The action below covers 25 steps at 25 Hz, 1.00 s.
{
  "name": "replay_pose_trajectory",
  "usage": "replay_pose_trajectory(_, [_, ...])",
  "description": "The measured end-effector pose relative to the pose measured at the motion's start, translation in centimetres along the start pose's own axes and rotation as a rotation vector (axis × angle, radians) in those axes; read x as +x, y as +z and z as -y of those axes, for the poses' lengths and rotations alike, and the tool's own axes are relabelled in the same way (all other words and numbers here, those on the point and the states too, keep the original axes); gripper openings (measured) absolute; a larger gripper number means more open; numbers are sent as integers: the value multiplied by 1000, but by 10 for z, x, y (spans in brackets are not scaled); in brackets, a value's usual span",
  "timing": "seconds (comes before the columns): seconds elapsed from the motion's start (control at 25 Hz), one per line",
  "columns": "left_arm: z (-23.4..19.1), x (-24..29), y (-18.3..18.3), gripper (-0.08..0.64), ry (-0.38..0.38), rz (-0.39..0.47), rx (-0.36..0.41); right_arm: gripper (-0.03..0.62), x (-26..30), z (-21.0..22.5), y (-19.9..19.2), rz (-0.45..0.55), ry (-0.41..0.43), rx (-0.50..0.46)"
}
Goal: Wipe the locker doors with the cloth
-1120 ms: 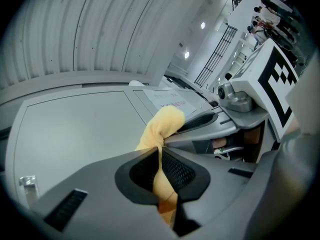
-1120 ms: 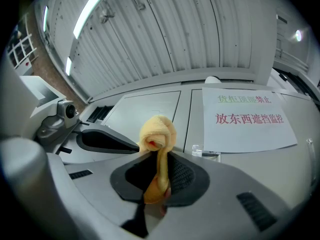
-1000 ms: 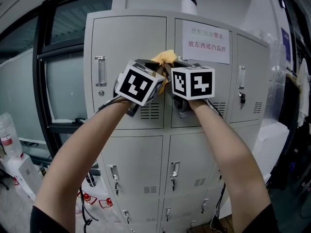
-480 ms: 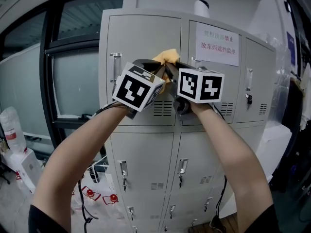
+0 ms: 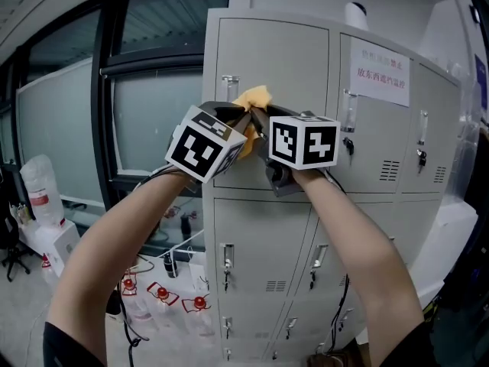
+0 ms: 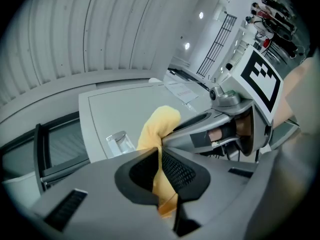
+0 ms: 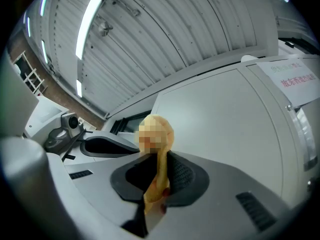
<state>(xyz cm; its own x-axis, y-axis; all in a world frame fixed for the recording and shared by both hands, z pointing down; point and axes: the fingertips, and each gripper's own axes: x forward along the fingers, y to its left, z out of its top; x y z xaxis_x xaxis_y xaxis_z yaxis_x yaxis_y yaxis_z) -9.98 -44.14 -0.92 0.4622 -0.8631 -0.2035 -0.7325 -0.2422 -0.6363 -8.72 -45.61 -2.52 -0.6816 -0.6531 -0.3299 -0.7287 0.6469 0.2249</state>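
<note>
Two forearms reach up from the near edge of the head view, each hand carrying a gripper topped by a black-and-white marker cube. Both the left gripper and the right gripper are clamped on one yellow cloth, their jaws pressed together on its bunched folds from opposite sides, tips almost meeting. The cloth's free end pokes up beyond the jaws and sits against the upper left locker door, just right of that door's handle.

Within the last second the pair has travelled left across the cabinet: the cloth was at the seam beside the door bearing the paper notice, and it is now well onto the left door, with that notice far off to the right. That suggests a sideways wiping stroke along the top row is under way, with the lower doors seemingly not yet reached. Beyond the cabinet's left side stands a dark-framed window.
</note>
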Motion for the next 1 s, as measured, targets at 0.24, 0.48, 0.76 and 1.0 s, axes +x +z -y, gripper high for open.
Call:
replay_pose_trajectory(0.24, [-14, -20, -38, 35, 14, -34, -8, 67, 21, -32, -24, -35, 31, -25])
replay_pose_trajectory(0.48, [-16, -21, -63, 35, 12, -66, -1, 67, 33, -41, -45, -61, 30, -80])
replay_pose_trajectory(0.76, [-21, -13, -72, 36, -4, -22, -65, 67, 39, -39, -50, -63, 12, -137])
replay_pose_trajectory(1.0, [-21, -12, -72, 35, -1, -23, -60, 67, 40, -39, -51, -68, 2, -165])
